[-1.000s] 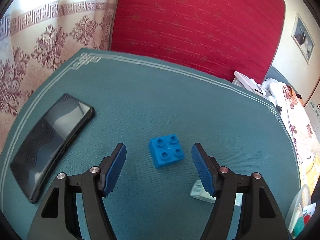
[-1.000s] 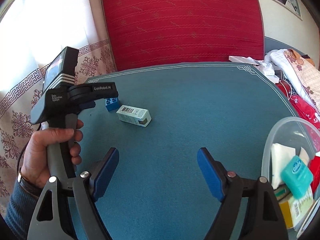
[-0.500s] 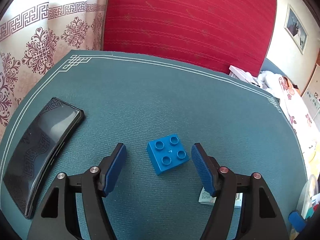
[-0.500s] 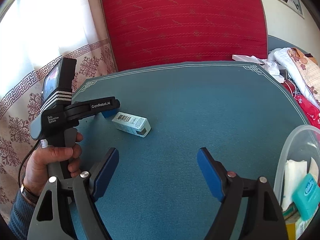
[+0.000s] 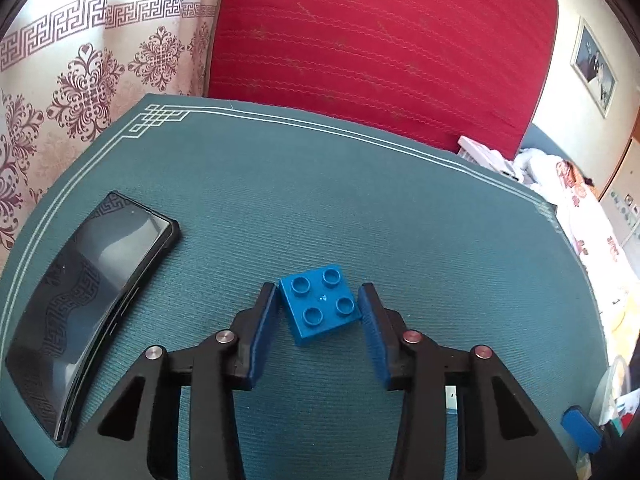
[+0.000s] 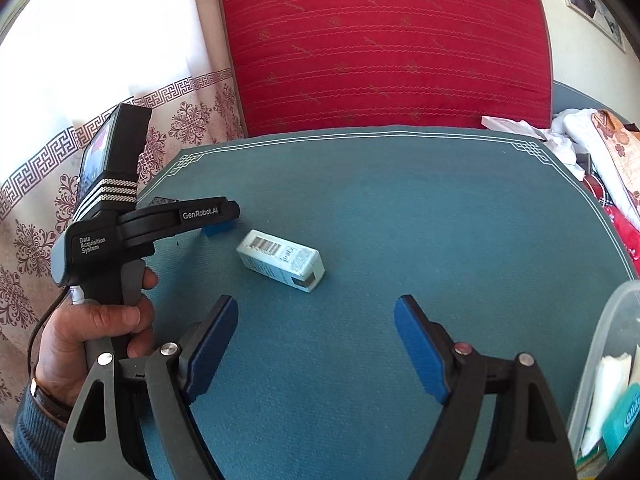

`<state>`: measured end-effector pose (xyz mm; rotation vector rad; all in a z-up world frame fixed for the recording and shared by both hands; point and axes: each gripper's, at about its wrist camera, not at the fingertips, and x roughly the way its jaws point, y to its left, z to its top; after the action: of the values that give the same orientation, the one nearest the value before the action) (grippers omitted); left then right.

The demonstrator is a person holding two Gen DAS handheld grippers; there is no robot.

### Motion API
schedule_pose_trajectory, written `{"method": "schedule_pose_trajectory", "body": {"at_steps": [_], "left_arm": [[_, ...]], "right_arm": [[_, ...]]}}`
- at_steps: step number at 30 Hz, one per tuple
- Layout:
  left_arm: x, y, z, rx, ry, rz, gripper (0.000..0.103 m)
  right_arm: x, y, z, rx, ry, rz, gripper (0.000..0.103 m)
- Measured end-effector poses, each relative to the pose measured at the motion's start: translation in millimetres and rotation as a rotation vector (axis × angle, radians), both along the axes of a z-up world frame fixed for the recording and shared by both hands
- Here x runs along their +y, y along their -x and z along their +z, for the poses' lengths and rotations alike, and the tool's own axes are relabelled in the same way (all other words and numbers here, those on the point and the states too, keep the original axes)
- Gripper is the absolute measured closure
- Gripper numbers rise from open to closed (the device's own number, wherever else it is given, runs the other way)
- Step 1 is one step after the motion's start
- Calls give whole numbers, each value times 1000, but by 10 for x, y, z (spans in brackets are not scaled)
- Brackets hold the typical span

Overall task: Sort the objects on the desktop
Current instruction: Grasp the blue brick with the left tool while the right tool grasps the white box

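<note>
A blue four-stud brick (image 5: 320, 305) sits on the teal table mat (image 5: 360, 208). My left gripper (image 5: 319, 312) has closed in around it; its pads stand at the brick's two sides, touching or nearly touching, and the brick rests on the mat. In the right wrist view the left gripper (image 6: 218, 216) covers most of the brick (image 6: 216, 228). My right gripper (image 6: 316, 344) is open and empty, low over the mat, near a small white box (image 6: 280, 260) with a barcode.
A black phone (image 5: 84, 300) lies at the mat's left edge. A clear plastic tub (image 6: 608, 380) holding packets stands at the right. A red cushion (image 5: 380, 52) backs the table; laundry (image 6: 600, 148) lies beyond the right edge.
My left gripper's jaws have narrowed from wide open down to the brick's sides. My right gripper has stayed open and drawn slightly closer to the white box.
</note>
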<state>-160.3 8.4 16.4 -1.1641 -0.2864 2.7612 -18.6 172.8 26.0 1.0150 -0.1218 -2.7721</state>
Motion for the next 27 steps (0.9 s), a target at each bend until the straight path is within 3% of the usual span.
{"method": "schedule_pose_trajectory", "body": {"at_steps": [15, 22, 27], "left_arm": [[-122, -51, 89, 1, -79, 19, 59], [-98, -78, 134, 10, -102, 6, 59], [-115, -68, 131, 3, -114, 6, 59]], "right_arm": [[-279, 341, -82, -29, -29, 29, 19], [-417, 539, -114, -7, -105, 46, 19], [-404, 672, -114, -30, -87, 68, 19]]}}
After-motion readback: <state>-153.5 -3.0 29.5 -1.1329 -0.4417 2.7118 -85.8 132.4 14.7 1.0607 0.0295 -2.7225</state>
